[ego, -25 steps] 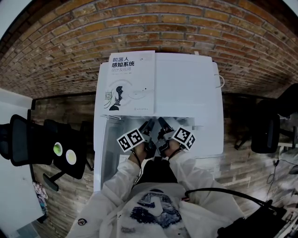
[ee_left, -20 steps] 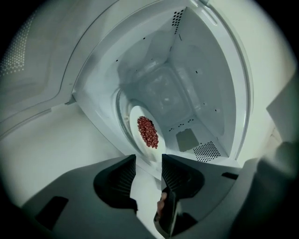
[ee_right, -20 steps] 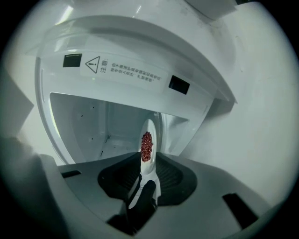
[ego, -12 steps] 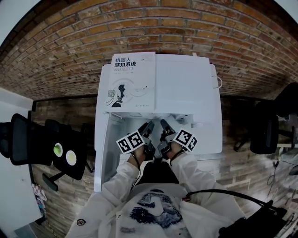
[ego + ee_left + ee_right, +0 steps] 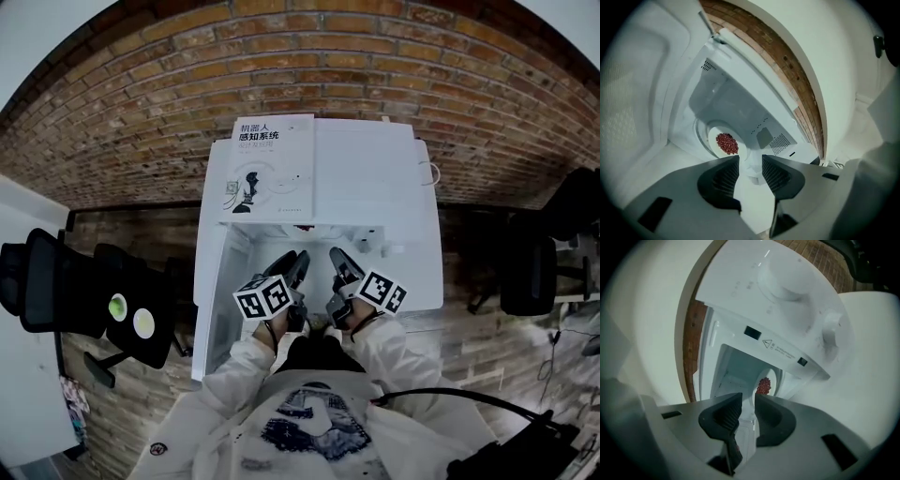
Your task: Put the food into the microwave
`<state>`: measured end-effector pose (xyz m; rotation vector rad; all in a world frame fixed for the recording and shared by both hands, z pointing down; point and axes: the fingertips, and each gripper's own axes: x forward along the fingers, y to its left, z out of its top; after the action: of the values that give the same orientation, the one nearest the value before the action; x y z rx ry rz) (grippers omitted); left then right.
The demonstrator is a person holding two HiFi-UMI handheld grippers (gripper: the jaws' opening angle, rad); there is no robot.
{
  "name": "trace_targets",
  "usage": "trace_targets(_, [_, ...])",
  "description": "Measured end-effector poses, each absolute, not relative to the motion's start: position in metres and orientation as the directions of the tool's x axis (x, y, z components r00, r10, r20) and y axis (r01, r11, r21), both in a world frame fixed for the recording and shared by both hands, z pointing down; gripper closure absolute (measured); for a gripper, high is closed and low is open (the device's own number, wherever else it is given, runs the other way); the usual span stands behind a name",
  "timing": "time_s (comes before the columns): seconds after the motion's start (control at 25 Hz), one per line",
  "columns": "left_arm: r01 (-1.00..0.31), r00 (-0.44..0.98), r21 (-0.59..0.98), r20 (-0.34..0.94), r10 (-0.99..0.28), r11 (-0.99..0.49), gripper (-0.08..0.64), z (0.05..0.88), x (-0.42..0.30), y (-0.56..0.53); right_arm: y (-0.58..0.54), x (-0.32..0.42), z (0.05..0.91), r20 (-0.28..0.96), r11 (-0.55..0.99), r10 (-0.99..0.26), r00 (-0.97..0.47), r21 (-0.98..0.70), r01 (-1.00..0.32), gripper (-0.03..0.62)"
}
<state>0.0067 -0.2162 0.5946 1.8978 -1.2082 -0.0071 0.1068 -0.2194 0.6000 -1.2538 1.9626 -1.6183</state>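
Note:
A heap of red food (image 5: 727, 143) lies on a white plate (image 5: 714, 139) on the turntable inside the white microwave (image 5: 375, 187), whose door (image 5: 212, 300) stands swung out to the left. In the right gripper view the food (image 5: 763, 385) shows through the opening. My left gripper (image 5: 296, 267) (image 5: 751, 164) hovers outside the cavity mouth, open by a narrow gap, holding nothing. My right gripper (image 5: 339, 265) (image 5: 748, 401) is beside it, under the control panel, its jaws a slit apart and empty.
A white book (image 5: 272, 169) lies on the microwave's top at the left. Two knobs (image 5: 787, 284) (image 5: 832, 329) sit on the control panel. Black office chairs (image 5: 56, 281) stand at the left, another chair (image 5: 525, 272) at the right. A brick wall runs behind.
Both grippers have drawn back a little from the microwave mouth toward the person and spread slightly apart. The food stays inside.

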Motion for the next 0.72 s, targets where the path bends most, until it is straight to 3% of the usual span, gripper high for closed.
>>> trace_targets(0.44, [-0.805, 0.541, 0.472, 0.333, -0.773, -0.360, 0.442, 0.518, 0.009, -0.197, -0.191, 0.105, 0.529, 0.273, 0.228, -0.754, -0.598, -0.745, -0.627, 0.561])
trace_targets(0.72, [-0.843, 0.520, 0.320, 0.283, -0.806, -0.432, 0.489, 0.465, -0.001, -0.183, -0.177, 0.112, 0.480, 0.252, 0.366, -0.784, -0.567, -0.550, -0.750, 0.577])
